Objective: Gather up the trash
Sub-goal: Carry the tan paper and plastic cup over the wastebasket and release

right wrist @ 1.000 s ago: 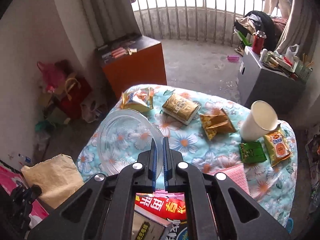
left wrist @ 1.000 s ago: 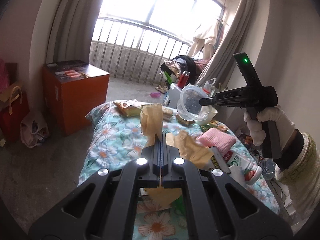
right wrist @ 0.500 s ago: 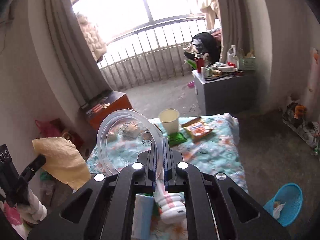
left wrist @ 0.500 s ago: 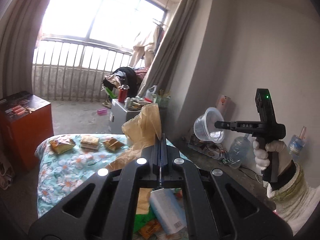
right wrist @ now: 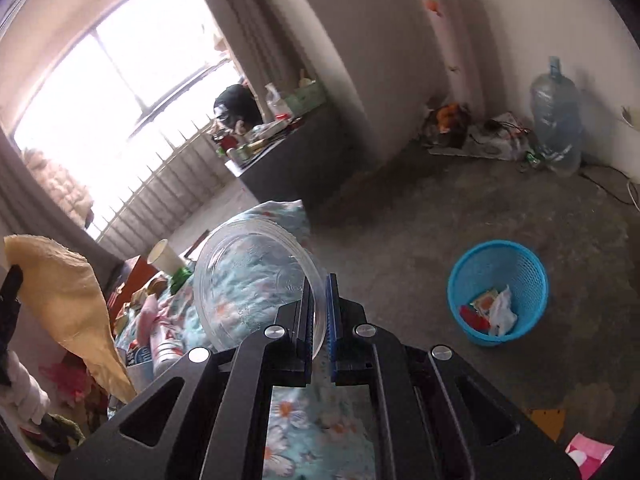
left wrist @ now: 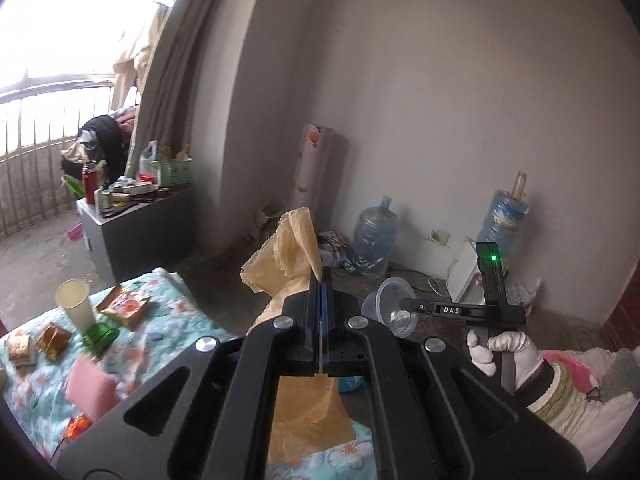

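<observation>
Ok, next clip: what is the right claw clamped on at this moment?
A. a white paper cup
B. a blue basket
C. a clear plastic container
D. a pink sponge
C: in the right wrist view the right claw pinches the rim of the clear plastic container, while the blue basket sits apart on the floor.

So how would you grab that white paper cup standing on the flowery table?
Pinch the white paper cup at its open rim, coming from above, one finger inside, one outside. It stands upright with its mouth up, and the green packet crowds its base, so the rim looks easiest to reach.
</observation>
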`<control>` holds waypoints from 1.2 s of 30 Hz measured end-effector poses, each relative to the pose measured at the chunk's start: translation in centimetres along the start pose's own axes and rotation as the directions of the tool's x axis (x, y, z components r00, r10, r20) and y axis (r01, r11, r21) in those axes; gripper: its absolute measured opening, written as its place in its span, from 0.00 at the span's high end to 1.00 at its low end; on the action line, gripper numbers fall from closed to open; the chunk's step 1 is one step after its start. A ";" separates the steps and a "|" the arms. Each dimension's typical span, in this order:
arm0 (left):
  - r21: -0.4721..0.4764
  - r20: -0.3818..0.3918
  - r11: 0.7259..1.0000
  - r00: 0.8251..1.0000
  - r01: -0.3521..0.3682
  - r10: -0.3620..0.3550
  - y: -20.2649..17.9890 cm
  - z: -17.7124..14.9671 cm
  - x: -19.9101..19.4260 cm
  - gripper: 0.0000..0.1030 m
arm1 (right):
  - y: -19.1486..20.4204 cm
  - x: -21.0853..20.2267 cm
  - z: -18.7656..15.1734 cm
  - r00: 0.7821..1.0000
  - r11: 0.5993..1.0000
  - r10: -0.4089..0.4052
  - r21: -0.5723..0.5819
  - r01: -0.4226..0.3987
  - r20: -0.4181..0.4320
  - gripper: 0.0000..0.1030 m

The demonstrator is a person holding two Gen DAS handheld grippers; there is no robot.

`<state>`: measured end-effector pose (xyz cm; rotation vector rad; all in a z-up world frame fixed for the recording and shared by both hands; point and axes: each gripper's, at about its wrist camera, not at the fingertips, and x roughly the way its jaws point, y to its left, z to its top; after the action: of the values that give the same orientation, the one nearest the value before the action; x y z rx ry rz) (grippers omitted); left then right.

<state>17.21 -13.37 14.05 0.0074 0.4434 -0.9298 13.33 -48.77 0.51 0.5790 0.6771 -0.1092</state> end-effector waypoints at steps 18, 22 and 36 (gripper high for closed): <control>0.163 -0.465 0.982 0.885 0.099 -0.012 -12.8 -7.5 45.2 1.00 | -26.9 10.1 -4.3 0.953 0.866 -0.252 0.402 0.299 -0.166 0.94; 0.185 -0.515 0.981 0.856 0.065 0.040 -12.9 -10.6 51.5 1.00 | -30.1 14.1 -4.3 0.938 0.842 -0.264 0.420 0.337 -0.224 0.94; 0.092 -0.525 0.996 0.850 0.015 0.036 -10.2 -13.2 56.9 0.51 | -32.6 23.2 -2.4 0.898 0.836 -0.318 0.358 0.417 -0.304 0.58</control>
<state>33.78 -60.91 -17.25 0.3601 0.9098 -0.9324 21.05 -72.70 -30.71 0.8745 1.0039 -0.5703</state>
